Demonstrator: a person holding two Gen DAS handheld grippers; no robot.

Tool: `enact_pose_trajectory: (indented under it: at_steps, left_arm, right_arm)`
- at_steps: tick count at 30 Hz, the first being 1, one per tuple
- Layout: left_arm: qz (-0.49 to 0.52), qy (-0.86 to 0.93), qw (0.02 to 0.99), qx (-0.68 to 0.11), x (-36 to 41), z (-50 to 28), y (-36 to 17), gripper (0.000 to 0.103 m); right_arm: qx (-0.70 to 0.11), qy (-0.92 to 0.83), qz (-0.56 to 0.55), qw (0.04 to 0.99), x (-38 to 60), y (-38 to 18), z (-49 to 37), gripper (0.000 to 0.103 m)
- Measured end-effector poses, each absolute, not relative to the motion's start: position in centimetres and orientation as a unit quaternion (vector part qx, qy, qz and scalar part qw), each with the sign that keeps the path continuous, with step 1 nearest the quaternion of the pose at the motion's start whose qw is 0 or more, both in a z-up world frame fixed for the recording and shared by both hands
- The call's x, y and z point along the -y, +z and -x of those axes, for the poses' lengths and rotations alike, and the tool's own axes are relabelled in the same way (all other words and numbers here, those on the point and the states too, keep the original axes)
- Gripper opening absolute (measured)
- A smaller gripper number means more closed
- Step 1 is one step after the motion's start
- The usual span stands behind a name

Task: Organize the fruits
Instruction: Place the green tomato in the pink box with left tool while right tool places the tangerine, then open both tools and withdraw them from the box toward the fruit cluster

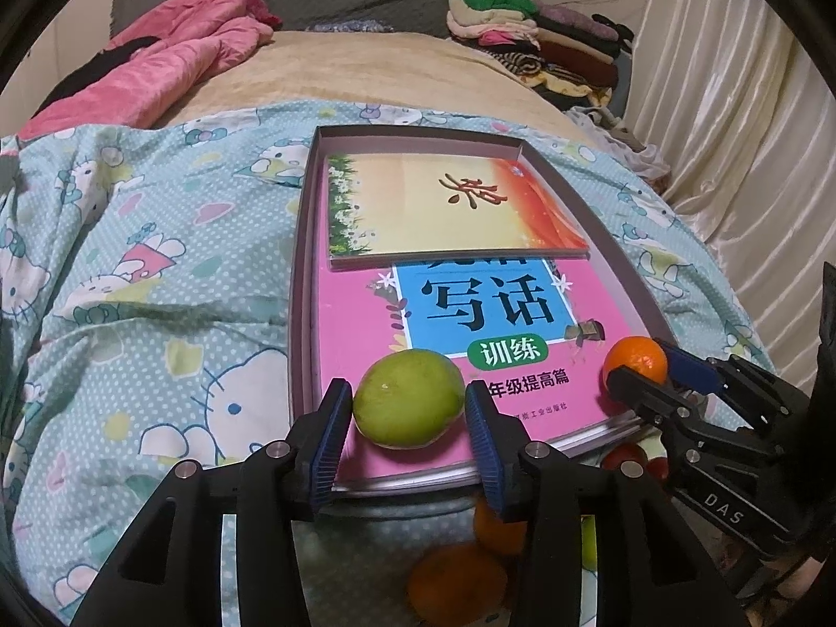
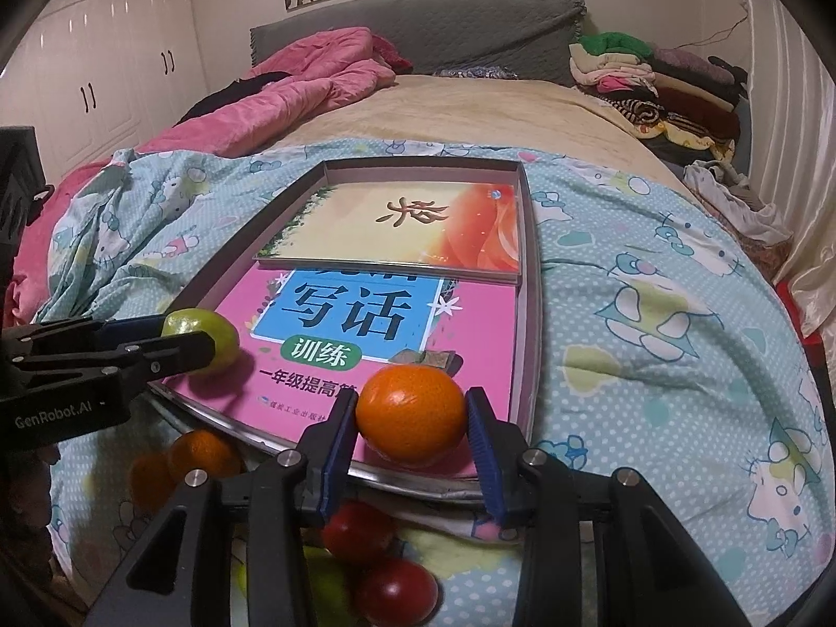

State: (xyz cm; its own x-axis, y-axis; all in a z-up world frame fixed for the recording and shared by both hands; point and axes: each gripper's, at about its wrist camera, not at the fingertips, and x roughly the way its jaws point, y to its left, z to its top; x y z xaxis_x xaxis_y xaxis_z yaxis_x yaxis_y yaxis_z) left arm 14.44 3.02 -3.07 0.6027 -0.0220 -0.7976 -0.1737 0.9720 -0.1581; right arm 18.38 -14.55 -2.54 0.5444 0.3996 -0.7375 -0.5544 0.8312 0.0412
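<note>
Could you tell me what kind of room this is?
Most likely a bedroom: a bed with a grey headboard, a pink quilt and a cartoon-cat cover, folded clothes piled beside it, and white wardrobe doors.

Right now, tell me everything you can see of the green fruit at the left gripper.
The green fruit is round, yellow-green, smooth-skinned, with a small pale glint and no stem showing. It rests on the pink book near its front edge, between the left gripper pads: the left pad meets it; a thin gap shows at the right pad.
</note>
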Motion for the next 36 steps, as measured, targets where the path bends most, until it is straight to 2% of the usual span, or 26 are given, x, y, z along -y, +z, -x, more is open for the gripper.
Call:
enact_pose_trajectory:
  at_steps: [4, 7, 12, 19, 21, 31, 33, 36]
  left_arm:
    - [0.11, 0.042, 0.887, -0.446, -3.0, -14.4, -3.0, 0.05]
    - [0.112, 0.039, 0.888, -0.444, -2.9, -14.2, -2.9, 0.059]
    - [0.112, 0.037, 0.892, -0.437, -2.9, -13.9, -2.6, 0.06]
    - [0.118, 0.035, 0.896, -0.427, -3.1, -13.5, -2.0, 0.064]
    - [0.122, 0.03, 0.899, -0.42, -3.2, -13.2, -1.5, 0.072]
    - [0.147, 0.039, 0.913, -0.378, -4.4, -11.8, 0.5, 0.074]
    - [0.16, 0.034, 0.916, -0.367, -4.8, -11.2, 1.0, 0.077]
    - [0.165, 0.035, 0.919, -0.356, -5.2, -10.6, 1.5, 0.079]
  right_arm:
    - [-0.392, 0.275, 0.09, 0.873, 14.6, -2.4, -18.5, 0.042]
    - [-0.389, 0.278, 0.081, 0.874, 14.7, -2.1, -18.5, 0.042]
    - [-0.381, 0.286, 0.075, 0.876, 14.8, -1.7, -18.1, 0.055]
    - [-0.374, 0.285, 0.064, 0.881, 15.1, -1.2, -18.1, 0.057]
    - [-0.368, 0.286, 0.061, 0.883, 15.2, -1.0, -18.0, 0.063]
    - [-0.319, 0.29, 0.035, 0.902, 16.1, 1.1, -17.2, 0.073]
    - [-0.312, 0.292, 0.031, 0.904, 16.2, 1.5, -17.1, 0.08]
    - [-0.306, 0.29, 0.03, 0.906, 16.3, 1.8, -16.9, 0.081]
